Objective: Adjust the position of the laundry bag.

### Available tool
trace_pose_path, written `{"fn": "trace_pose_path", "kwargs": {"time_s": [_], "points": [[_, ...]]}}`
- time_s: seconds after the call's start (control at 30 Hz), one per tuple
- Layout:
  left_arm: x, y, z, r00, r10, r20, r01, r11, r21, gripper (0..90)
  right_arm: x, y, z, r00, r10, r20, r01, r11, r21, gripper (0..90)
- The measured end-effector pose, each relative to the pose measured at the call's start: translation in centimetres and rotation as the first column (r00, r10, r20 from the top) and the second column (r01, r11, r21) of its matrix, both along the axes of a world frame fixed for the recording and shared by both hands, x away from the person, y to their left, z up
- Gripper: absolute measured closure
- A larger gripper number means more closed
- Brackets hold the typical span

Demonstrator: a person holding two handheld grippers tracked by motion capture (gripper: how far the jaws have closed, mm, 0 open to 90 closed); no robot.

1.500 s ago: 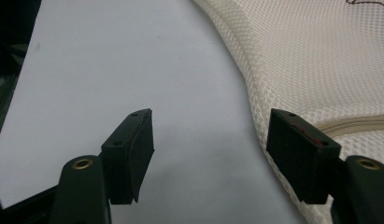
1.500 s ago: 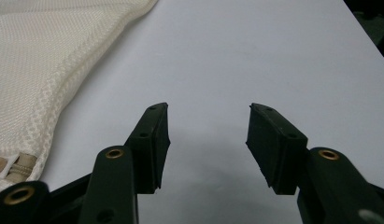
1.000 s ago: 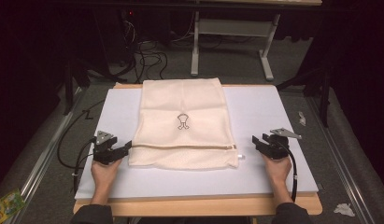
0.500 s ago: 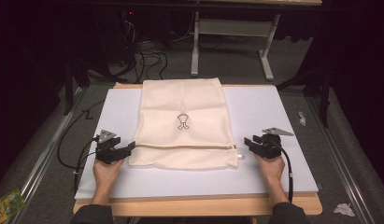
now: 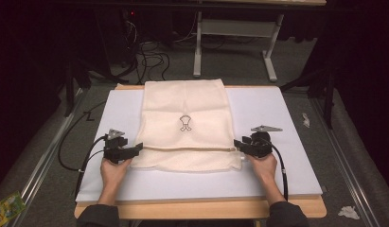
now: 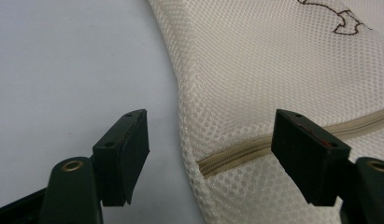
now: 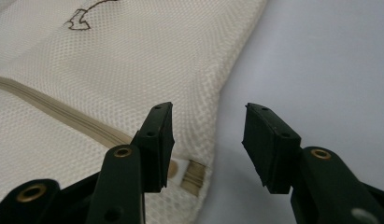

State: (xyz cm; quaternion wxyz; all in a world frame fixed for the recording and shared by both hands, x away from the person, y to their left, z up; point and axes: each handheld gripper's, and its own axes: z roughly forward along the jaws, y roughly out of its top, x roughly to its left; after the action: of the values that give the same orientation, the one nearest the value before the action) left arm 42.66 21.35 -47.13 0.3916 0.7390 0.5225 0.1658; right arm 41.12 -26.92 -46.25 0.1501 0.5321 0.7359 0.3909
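A cream mesh bag lies flat on a white board, with a small brown emblem at its middle. A tan zipper runs across it near the front. My left gripper is open at the bag's left edge. In the left gripper view its jaws straddle that edge of the bag where the zipper ends. My right gripper is open at the bag's right edge. In the right gripper view one jaw hangs over the mesh beside the zipper's end tab, the other over the board.
The board rests on a wooden table. Beyond it on the floor stand a desk frame and loose cables. Crumpled paper lies on the floor at the right, and a green packet at the bottom left.
My right gripper has slid left, from out on the board up to the bag's right edge. The left gripper and the bag have stayed put.
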Motion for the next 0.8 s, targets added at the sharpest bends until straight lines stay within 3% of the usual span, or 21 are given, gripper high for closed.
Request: {"fn": "trace_pose_path", "kwargs": {"time_s": [0.43, 0.67, 0.8], "points": [[1.4, -1.6, -0.3, 0.9983, -0.006, -0.058, 0.009, 0.9989, 0.047, 28.9, 2.1, 1.4, -0.5, 0.9954, -0.006, -0.096, 0.004, 1.0, -0.017, 53.1], [1.4, -1.9, -0.6, 0.9975, -0.016, -0.069, 0.02, 0.9978, 0.063, 33.8, 2.3, 1.6, -0.8, 0.9927, -0.004, -0.12, 0.002, 1.0, -0.021, 61.3], [1.3, -2.2, -0.5, 0.9976, -0.029, -0.064, 0.034, 0.9958, 0.085, 43.1, 2.4, 2.0, -0.7, 0.9917, 0.01, -0.128, -0.016, 0.999, -0.042, 71.0]]}}
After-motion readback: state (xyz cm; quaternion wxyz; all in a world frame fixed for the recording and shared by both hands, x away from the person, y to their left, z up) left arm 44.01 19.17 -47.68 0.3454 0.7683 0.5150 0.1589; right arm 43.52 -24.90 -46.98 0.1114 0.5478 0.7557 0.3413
